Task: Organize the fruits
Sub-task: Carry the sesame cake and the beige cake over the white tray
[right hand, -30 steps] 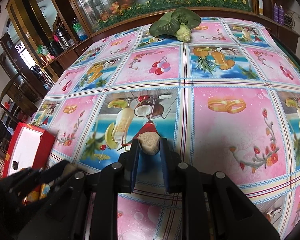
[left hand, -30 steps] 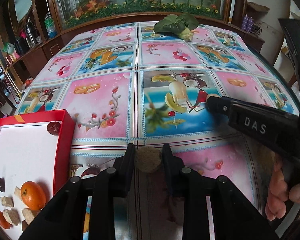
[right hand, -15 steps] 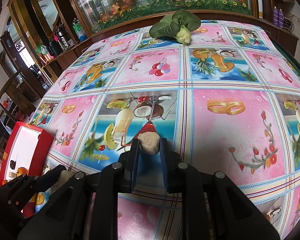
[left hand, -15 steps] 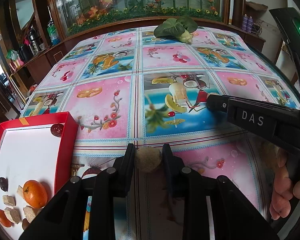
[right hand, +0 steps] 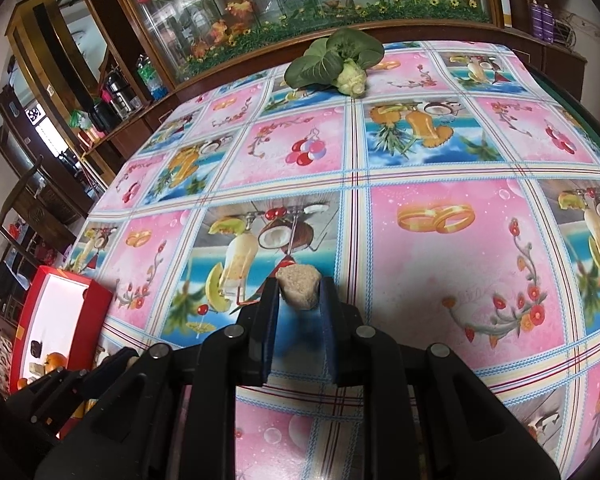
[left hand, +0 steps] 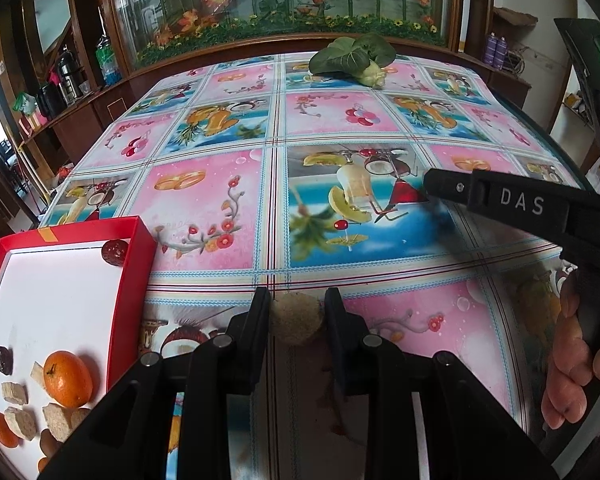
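My left gripper (left hand: 298,308) is shut on a rough tan chunk (left hand: 296,320), held above the table's near edge. My right gripper (right hand: 299,290) is shut on a second tan chunk (right hand: 299,286) over the blue drink picture of the tablecloth; its black finger marked DAS (left hand: 500,198) reaches in from the right in the left wrist view. To the left lies a red tray (left hand: 134,276) with a white floor. In it lie an orange (left hand: 68,378), a second orange (left hand: 2,428), several tan chunks (left hand: 16,394) and dark dried fruits (left hand: 114,252). The red tray (right hand: 96,304) also shows far left in the right wrist view.
A leafy green vegetable (left hand: 352,58) lies at the far end of the table; the same vegetable (right hand: 336,62) shows in the right wrist view. A glass-fronted cabinet (left hand: 284,4) stands behind the table. A hand (left hand: 572,352) grips the right tool's handle at lower right.
In the left wrist view the red tray and tablecloth have slid a little to the right and down the frame. Both grippers still hold their chunks, and the right finger sits slightly higher.
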Demonstrator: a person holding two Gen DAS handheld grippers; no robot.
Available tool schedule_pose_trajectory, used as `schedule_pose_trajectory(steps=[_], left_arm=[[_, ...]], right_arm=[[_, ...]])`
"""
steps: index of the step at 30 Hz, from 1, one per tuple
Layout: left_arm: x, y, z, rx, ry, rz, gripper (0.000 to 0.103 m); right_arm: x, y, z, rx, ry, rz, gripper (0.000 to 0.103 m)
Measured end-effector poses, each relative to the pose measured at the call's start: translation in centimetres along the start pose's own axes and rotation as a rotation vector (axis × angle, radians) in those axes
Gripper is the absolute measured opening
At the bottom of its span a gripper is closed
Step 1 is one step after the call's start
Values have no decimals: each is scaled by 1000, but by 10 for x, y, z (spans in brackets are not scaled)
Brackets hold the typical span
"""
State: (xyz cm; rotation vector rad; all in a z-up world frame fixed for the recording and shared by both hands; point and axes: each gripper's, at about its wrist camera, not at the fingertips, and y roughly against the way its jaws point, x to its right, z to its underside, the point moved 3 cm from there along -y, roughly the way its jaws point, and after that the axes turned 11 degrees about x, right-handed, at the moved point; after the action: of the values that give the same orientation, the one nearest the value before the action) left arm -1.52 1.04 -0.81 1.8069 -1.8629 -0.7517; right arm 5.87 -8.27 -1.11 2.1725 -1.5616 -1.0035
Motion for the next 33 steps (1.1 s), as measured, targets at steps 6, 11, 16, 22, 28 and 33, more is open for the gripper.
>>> schedule_pose_trajectory(steps=[6,11,16,22,28,33], left_arm=[[1,12,0,18,10,11,27],[-1,28,-3,55,23,19,27],[-8,50,-6,106,40,22,27],[-30,77,-8,172,82,6,27],[-68,99,-5,234,123,-60,27],[-108,109,5,250,165,-120,27]], right_arm=[[-1,8,-5,54,-7,-20,23],[-3,12,-9,86,-8,-39,23],[-8,18,-10,124,3,-61,23],[-15,26,-10,167,24,-92,23],[-31,34,-2,199,59,-116,23],[-61,44,9,212,99,-177,23]])
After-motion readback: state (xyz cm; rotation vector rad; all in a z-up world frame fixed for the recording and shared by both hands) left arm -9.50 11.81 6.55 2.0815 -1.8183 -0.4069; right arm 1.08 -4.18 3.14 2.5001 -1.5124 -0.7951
